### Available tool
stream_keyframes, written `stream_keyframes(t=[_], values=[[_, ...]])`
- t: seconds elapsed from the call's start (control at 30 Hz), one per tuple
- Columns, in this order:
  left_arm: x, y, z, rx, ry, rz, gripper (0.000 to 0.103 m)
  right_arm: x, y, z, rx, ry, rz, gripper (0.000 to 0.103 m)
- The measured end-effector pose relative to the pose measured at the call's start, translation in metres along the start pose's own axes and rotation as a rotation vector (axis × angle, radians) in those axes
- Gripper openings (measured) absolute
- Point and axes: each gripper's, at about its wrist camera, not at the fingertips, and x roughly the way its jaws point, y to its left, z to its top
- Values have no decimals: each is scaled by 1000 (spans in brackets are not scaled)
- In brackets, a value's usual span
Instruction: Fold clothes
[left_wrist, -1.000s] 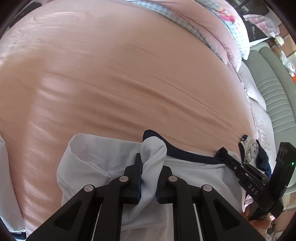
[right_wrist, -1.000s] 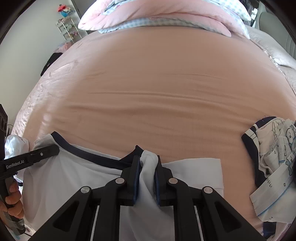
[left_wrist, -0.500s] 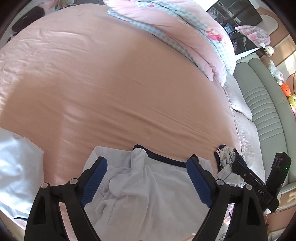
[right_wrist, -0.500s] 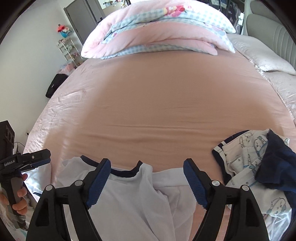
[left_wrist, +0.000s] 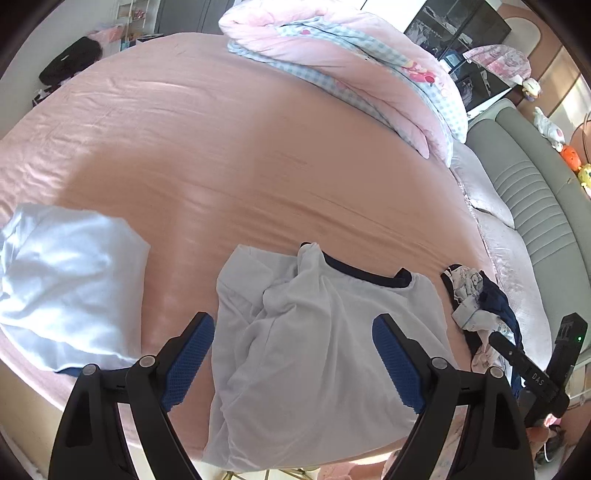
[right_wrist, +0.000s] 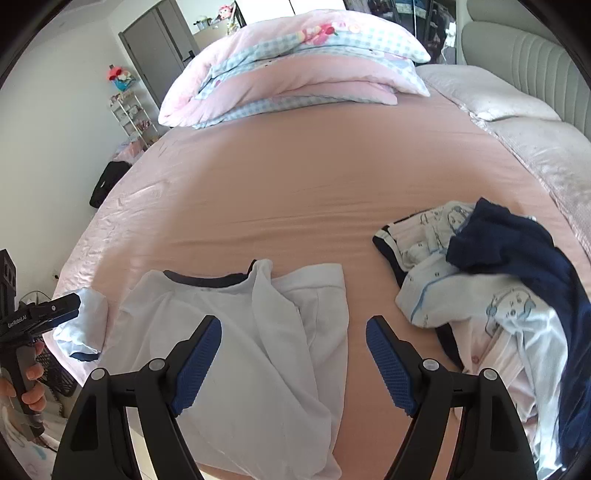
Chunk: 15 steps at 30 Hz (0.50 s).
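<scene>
Item: white shirt (left_wrist: 317, 343), dark collar, lying rumpled at the near edge of the pink bed (left_wrist: 229, 155), laid out for folding. Your left gripper (left_wrist: 293, 363) and right gripper (right_wrist: 293, 360) hang above it, jaws spread, holding nothing. Unfolded clothes pile (right_wrist: 491, 295) waits beside.

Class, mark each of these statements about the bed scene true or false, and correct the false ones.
1. Both tools are clamped on the white shirt. False: the left tool and the right tool are open, above the white shirt.
2. The shirt has a dark navy collar. True.
3. A heap of unfolded clothes lies to the right of the shirt. True.
4. The folded pink quilt covers the shirt. False: it lies at the far end of the bed.
5. A light blue garment lies left of the shirt. True.
</scene>
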Motion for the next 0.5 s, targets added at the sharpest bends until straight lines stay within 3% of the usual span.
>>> stream_keyframes(t=[0.2, 0.5], values=[[2, 10, -19, -18, -9, 23, 88, -8, 0, -26, 21, -10, -7, 81], [36, 4, -39, 44, 36, 99, 88, 5, -10, -44, 110, -25, 80, 81]])
